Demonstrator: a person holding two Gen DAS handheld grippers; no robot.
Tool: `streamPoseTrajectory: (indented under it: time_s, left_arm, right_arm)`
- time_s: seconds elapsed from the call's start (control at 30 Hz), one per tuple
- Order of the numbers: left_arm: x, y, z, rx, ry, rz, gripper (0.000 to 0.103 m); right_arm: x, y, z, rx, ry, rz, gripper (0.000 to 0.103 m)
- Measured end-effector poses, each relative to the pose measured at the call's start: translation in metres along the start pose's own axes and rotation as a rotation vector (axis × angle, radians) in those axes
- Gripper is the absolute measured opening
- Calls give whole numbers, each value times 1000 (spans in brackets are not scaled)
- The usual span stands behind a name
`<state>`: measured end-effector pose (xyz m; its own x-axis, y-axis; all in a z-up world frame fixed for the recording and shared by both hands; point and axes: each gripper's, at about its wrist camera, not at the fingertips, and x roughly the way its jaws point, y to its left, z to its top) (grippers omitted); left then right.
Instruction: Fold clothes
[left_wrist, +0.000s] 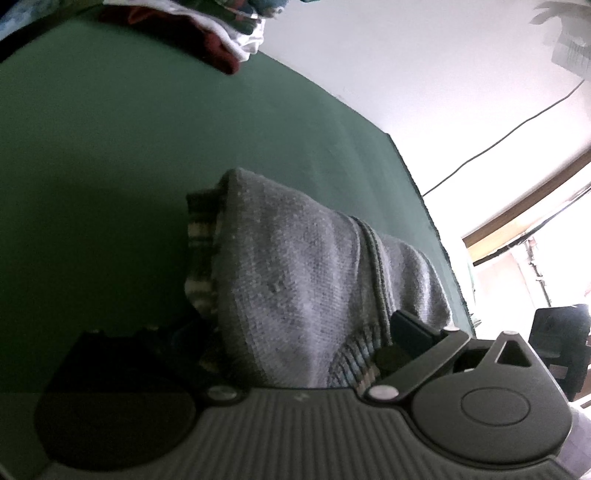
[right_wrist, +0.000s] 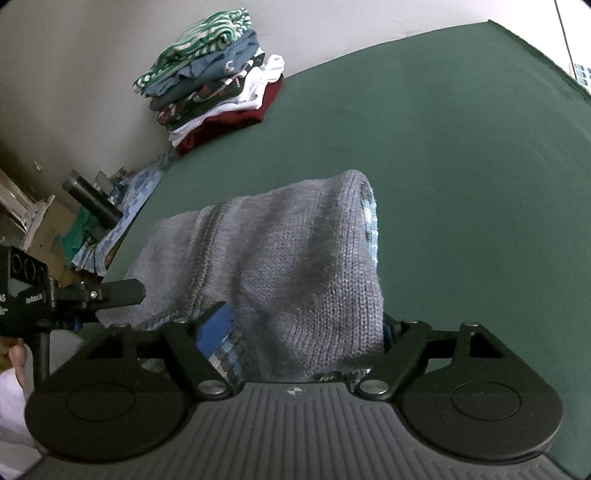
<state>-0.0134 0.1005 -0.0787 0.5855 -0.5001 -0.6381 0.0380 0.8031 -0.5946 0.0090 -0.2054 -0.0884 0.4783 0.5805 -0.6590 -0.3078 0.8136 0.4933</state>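
Note:
A grey knitted sweater with a striped lining lies folded in a thick bundle on the green bed cover. Its near end sits between the wide-spread fingers of my left gripper. The right finger touches the cloth's edge, while the left finger stands in shadow, apart from it. In the right wrist view the same sweater fills the space between the spread fingers of my right gripper. The blue pad rests beside the cloth without squeezing it, and the other fingertip is hidden under the knit.
A stack of folded clothes stands at the far corner of the bed against the wall. The left gripper shows at the sweater's left side. Blue patterned cloth hangs off the bed's left edge. A cable runs along the wall.

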Motion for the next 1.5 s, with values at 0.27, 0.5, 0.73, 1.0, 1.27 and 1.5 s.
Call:
streamPoseTrajectory:
  time_s: [0.27,0.5,0.73,1.0,1.27,1.5]
  left_arm:
    - [7,-18,-1,62,14,86,100]
    - [1,-2,-4,-17,-15,25,88]
    - [-6,13,-10,-60,-27,-20,73]
    - [-6,17,-13,-69,-31,-37,72]
    - [-5,20,-9,-83,-32,-59,72]
    - [-3,21,-8,-79,-40,-57,67]
  right_arm:
    - [0,-1,1,-6,9,-2,80]
    - [4,4,3,-9,2,-27,74]
    - [3,3,2,-2,5,-30,70]
    - [3,3,0,-2,1,-30,72]
    - [4,6,-2,-13,-11,-35,74]
    - [4,7,-1,-24,-7,-47,70]
